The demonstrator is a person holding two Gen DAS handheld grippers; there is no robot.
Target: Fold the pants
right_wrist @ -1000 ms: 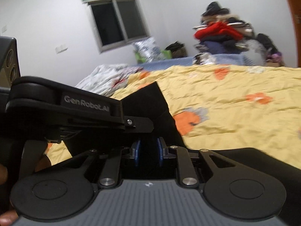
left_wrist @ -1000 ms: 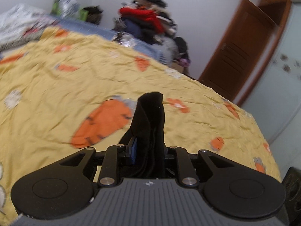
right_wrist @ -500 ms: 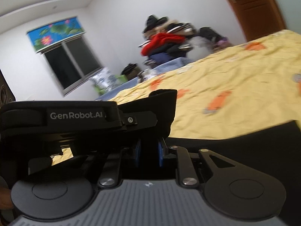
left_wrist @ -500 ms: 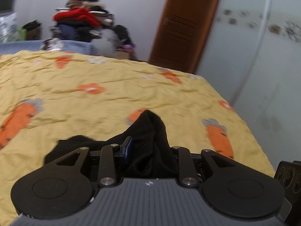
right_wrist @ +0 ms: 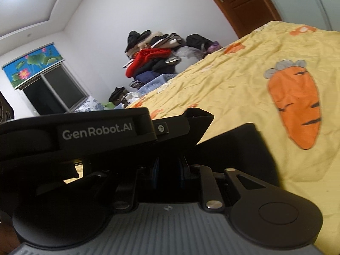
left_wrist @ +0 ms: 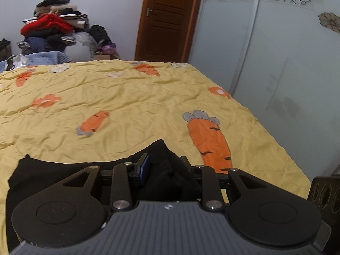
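The black pants (left_wrist: 53, 172) lie on the yellow carrot-print bedspread (left_wrist: 127, 97), spreading left of my left gripper (left_wrist: 163, 165). That gripper is shut on a bunched fold of the pants that sticks up between its fingers. In the right wrist view my right gripper (right_wrist: 167, 170) is shut on another part of the pants (right_wrist: 238, 148), which drape to its right over the bed. The left gripper's body (right_wrist: 95, 131) sits close at the right gripper's left and hides the fabric between them.
A pile of clothes (left_wrist: 55, 29) stands past the bed's far edge. A brown door (left_wrist: 167, 19) and a white sliding wardrobe (left_wrist: 276, 53) are on the right. A black speaker (left_wrist: 325, 191) sits by the bed's near right corner. A window (right_wrist: 53, 93) is in the far wall.
Both grippers have swung to the right with the pants in them and dropped closer to the bed. The pants now trail flat on the bedspread to the left.
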